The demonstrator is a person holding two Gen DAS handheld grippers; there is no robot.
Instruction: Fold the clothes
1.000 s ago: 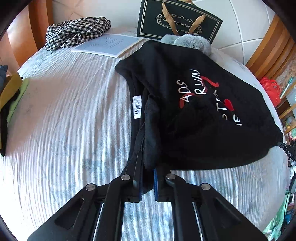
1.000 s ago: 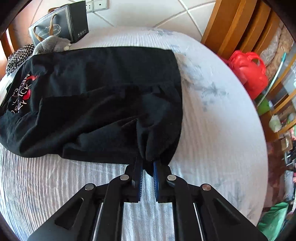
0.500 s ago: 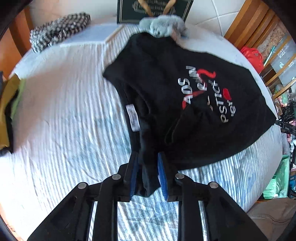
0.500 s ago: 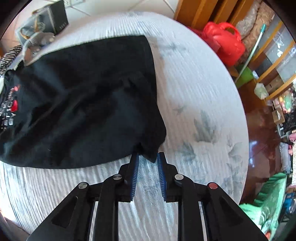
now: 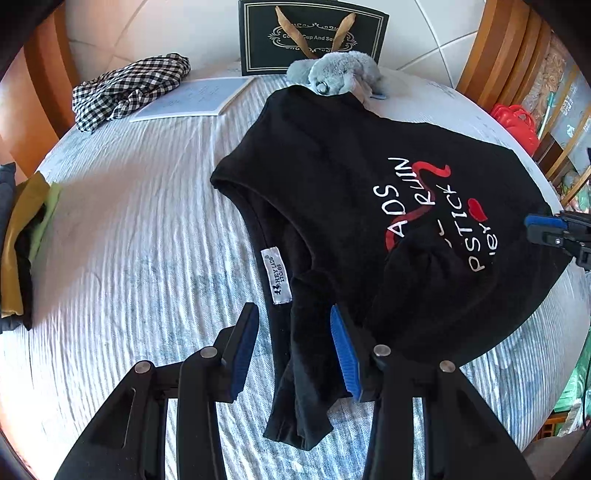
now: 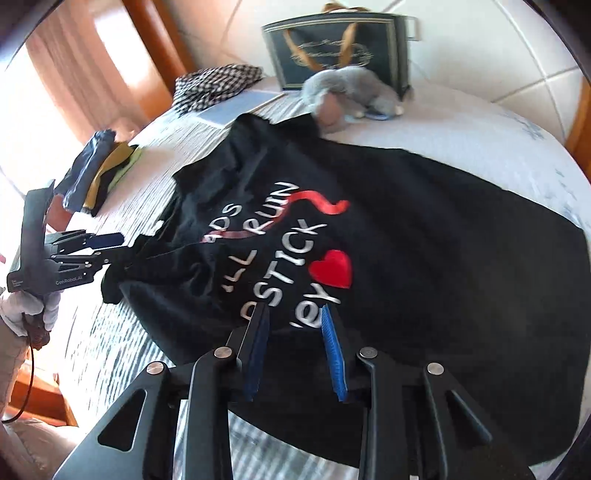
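Black and soft, the T-shirt (image 5: 332, 192) lies spread on the striped bed sheet (image 5: 129, 240), with white letters and a red heart (image 6: 331, 268). A second ago both grippers pinched its cloth. Now the left gripper (image 5: 293, 349) has its jaws spread, a rumpled sleeve lying loose between them. The right gripper (image 6: 295, 350) has let go too, jaws wide over the shirt's near edge.

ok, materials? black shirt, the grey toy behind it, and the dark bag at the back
Black shirt: looks like soft matte knit, probably cotton; it slumps in loose folds, with a printed slogan and a woven neck label.
Grey toy: plush, fuzzy pile visible.
Dark bag: seems stiff coated paper or card; flat panels, gold print, ribbon-like tan handles.
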